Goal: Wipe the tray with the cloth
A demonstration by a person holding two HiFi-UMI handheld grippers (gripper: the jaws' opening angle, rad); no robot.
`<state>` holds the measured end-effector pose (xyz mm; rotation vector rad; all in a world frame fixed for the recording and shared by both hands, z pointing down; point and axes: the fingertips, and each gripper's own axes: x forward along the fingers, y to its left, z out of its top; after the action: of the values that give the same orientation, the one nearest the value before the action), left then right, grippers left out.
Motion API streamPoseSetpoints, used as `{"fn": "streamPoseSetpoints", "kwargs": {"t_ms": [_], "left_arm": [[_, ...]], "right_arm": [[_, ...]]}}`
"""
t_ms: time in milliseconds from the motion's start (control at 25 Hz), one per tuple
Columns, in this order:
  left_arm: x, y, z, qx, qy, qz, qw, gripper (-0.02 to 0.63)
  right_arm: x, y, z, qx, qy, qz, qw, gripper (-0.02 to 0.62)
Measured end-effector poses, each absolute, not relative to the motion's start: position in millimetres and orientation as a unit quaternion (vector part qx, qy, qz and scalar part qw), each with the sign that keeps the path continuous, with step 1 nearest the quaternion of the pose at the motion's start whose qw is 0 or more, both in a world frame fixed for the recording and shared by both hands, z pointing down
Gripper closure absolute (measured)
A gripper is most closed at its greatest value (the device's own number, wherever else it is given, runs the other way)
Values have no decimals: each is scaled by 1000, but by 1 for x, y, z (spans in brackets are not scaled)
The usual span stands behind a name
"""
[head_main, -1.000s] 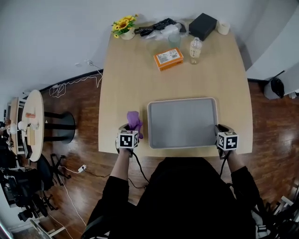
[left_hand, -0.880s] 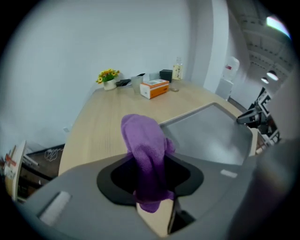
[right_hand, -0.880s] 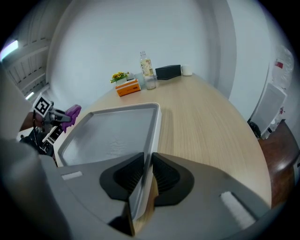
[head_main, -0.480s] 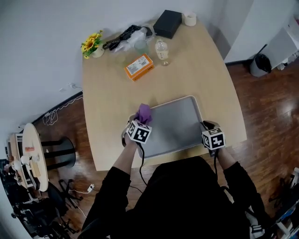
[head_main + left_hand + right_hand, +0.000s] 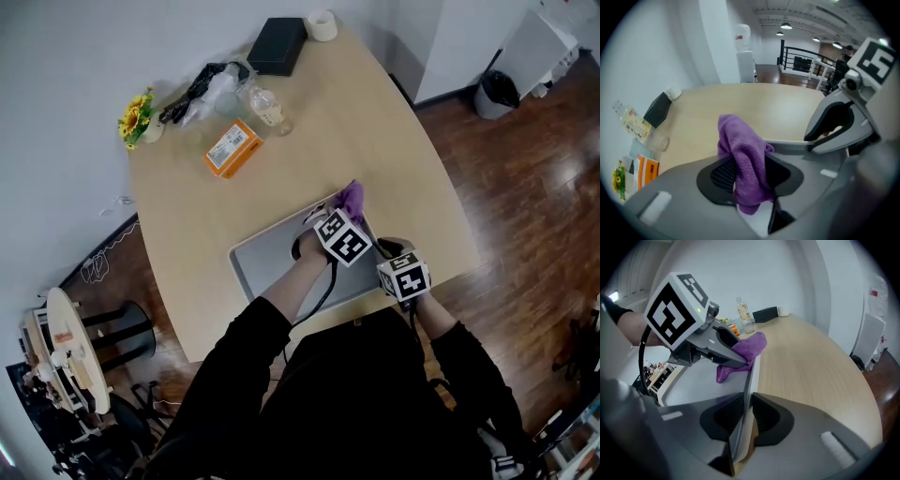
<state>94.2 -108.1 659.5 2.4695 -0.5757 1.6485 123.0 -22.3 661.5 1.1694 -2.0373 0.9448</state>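
A grey metal tray [image 5: 265, 260] lies at the near edge of the wooden table. My left gripper [image 5: 346, 214] is shut on a purple cloth [image 5: 352, 198] and holds it over the tray's far right corner. In the left gripper view the cloth [image 5: 742, 149] hangs bunched between the pads and sticks out above them. In the right gripper view the cloth [image 5: 746, 348] touches the tray beside its right rim [image 5: 751, 377]. My right gripper [image 5: 385, 251] is shut on that rim, which runs between its pads [image 5: 765, 418].
At the table's far end stand an orange box [image 5: 231, 148], a clear bottle [image 5: 267, 108], a black box [image 5: 277, 33], a tape roll [image 5: 322, 24], yellow flowers [image 5: 139, 114] and a bag with black cables [image 5: 202, 84]. Bare tabletop [image 5: 412, 169] lies right of the tray.
My left gripper has carried the cloth from the table left of the tray across to the tray's right side and rolled over. My right gripper has stayed on the rim. The head view has swung round.
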Motion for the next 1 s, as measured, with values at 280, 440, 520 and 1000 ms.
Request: {"fn": "streamPoseSetpoints", "kwargs": {"t_ms": [280,440,520,1000], "left_arm": [[40,-83,659,814,-218,530,94,468],[-66,-39,670,784,-273,547,112,466],[-117,-21,671,764,-305,553,132,466],[-133,-5,674,755,-285,582,103,466]], "right_arm": [[131,-20,663,439,-768,353,306,532],[129,-19,665,432,-765,357,316,532],[128,-21,665,429,-766,357,320,531],[122,-23,665,433,-762,354,327,532]]}}
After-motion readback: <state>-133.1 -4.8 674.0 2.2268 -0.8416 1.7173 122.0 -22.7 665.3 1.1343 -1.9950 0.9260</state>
